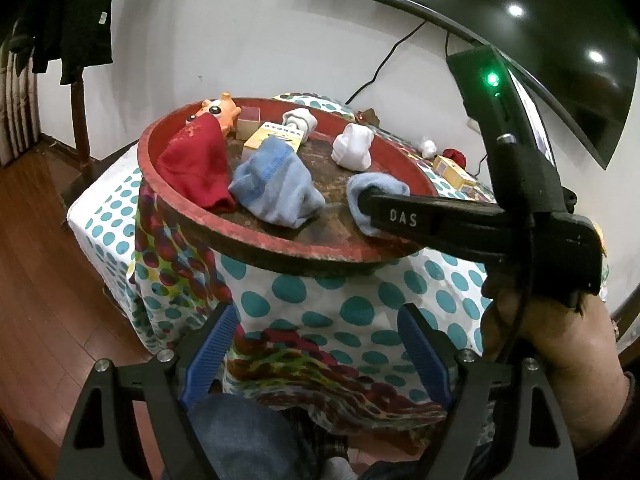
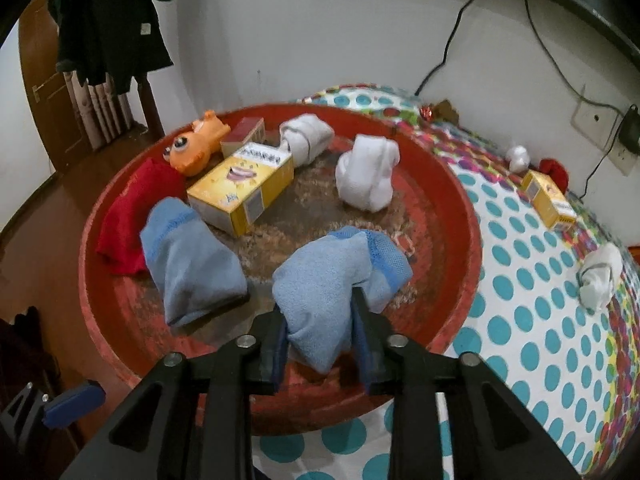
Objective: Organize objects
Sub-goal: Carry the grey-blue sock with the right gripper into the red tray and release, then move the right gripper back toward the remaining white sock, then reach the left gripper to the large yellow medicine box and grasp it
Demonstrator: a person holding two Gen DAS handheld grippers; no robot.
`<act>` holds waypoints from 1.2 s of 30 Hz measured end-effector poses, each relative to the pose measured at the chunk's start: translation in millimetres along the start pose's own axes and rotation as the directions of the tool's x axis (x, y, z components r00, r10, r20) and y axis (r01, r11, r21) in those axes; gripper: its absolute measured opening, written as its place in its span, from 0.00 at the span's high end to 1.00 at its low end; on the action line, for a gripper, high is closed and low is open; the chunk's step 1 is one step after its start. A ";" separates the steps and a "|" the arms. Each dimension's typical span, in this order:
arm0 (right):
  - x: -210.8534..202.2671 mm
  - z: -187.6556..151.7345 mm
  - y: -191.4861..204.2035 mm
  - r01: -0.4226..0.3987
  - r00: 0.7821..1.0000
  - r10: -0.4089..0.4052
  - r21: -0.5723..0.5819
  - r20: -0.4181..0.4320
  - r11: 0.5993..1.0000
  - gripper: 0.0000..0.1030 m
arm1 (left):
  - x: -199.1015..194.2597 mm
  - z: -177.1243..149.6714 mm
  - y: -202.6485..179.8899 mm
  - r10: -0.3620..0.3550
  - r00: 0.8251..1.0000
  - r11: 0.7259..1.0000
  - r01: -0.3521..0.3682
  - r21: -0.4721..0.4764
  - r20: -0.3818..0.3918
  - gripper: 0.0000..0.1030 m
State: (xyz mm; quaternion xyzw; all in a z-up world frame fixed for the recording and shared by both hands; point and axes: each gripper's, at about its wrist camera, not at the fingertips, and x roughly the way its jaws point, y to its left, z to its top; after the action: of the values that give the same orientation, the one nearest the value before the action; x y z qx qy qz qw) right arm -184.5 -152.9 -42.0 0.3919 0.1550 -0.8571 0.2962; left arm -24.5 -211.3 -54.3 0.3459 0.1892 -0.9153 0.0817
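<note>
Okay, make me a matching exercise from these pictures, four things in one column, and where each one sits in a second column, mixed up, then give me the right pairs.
Things:
1. orange toy
2. red sock
3. large yellow box
4. small yellow box

Places:
A. on the dotted cloth, outside the red tray
B. at the tray's far rim, beside a small red-topped box
C. near the middle of the tray, lying flat
D. at the tray's left edge, next to a blue sock

Pairs: 1-B, 2-D, 3-C, 4-A
</note>
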 end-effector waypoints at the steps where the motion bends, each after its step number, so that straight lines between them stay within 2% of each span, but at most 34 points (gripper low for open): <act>1: -2.6 -1.2 -1.5 -0.006 1.000 0.006 0.004 0.013 1.000 0.65 | -0.2 -0.1 -0.1 -0.001 1.000 1.000 0.001 0.001 0.001 0.18; 2: -8.5 -1.5 -3.3 -0.005 0.999 0.004 0.008 0.038 1.000 0.57 | -1.0 -0.2 -0.3 -0.004 1.000 1.000 0.004 0.002 0.004 0.18; 3: -13.9 -1.4 -5.0 0.002 0.998 -0.003 0.015 0.060 1.000 0.40 | -1.6 -0.2 -0.4 -0.004 1.000 1.000 0.004 0.004 0.007 0.18; 4: -25.7 -0.3 -9.7 0.017 0.994 -0.020 0.030 0.103 0.999 0.30 | -2.0 -0.2 -0.6 -0.004 1.000 1.000 0.004 0.007 0.009 0.18; 5: -39.9 1.0 -17.2 0.037 0.987 -0.045 0.050 0.155 0.998 0.13 | -2.2 -0.3 -0.9 -0.004 1.000 1.000 0.004 0.011 0.010 0.18; 8: -70.6 0.0 -52.2 0.099 0.958 -0.126 0.116 0.258 0.988 0.01 | -2.9 -1.0 -3.5 -0.005 1.000 1.000 0.004 0.023 0.016 0.18; 10: -73.8 -3.3 -83.5 0.167 0.947 -0.205 0.165 0.247 0.972 0.01 | -4.8 -1.3 -8.6 -0.018 0.999 0.999 0.017 0.045 0.029 0.18; 12: -68.9 -14.6 -135.0 0.252 0.933 -0.307 0.268 0.187 0.930 0.01 | -5.9 -2.2 -16.6 -0.044 0.998 0.997 0.041 0.073 0.038 0.18; 14: -65.2 -32.1 -183.3 0.284 0.923 -0.358 0.381 0.138 0.880 0.00 | -5.8 -4.8 -28.1 -0.079 0.996 0.990 0.075 0.118 0.036 0.18; 17: -63.4 -57.8 -240.8 0.311 0.914 -0.399 0.509 0.071 0.803 0.00 | -5.0 -10.4 -50.3 -0.114 0.993 0.973 0.105 0.207 0.035 0.18; 19: -64.9 -73.6 -273.0 0.323 0.907 -0.418 0.563 0.045 0.761 0.00 | -4.1 -13.2 -65.5 -0.121 0.992 0.956 0.106 0.275 0.038 0.18; 20: -66.3 -77.6 -278.2 0.328 0.904 -0.425 0.572 0.040 0.752 0.00 | -3.1 -13.9 -74.2 -0.120 0.992 0.945 0.102 0.312 0.039 0.18; 22: -68.3 -86.5 -295.2 0.330 0.902 -0.431 0.593 0.032 0.734 0.00 | 1.7 -11.8 -88.6 -0.122 0.992 0.930 0.106 0.351 0.024 0.18; 26: -68.4 -100.4 -313.0 0.307 0.910 -0.414 0.624 0.029 0.718 0.00 | 13.7 2.5 -120.9 -0.147 0.989 0.910 0.127 0.395 0.020 0.18; 30: -66.8 -109.7 -328.6 0.241 0.930 -0.365 0.679 0.043 0.694 0.00 | 31.4 19.0 -158.2 -0.151 0.988 0.878 0.125 0.463 0.018 0.18; 32: -65.5 -112.7 -333.4 0.214 0.939 -0.340 0.696 0.047 0.686 0.00 | 44.4 32.5 -175.2 -0.162 0.987 0.872 0.142 0.468 0.002 0.18; 36: -62.7 -122.0 -344.1 0.164 0.954 -0.297 0.745 0.048 0.647 0.00 | 67.1 63.2 -205.4 -0.171 0.985 0.873 0.139 0.468 0.026 0.18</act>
State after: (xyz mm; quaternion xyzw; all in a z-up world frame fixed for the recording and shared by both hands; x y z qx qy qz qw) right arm -297.8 199.4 -61.3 0.3817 -0.1780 -0.9068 0.0144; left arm -170.3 -50.0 4.2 0.3085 -0.0108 -0.9485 -0.0706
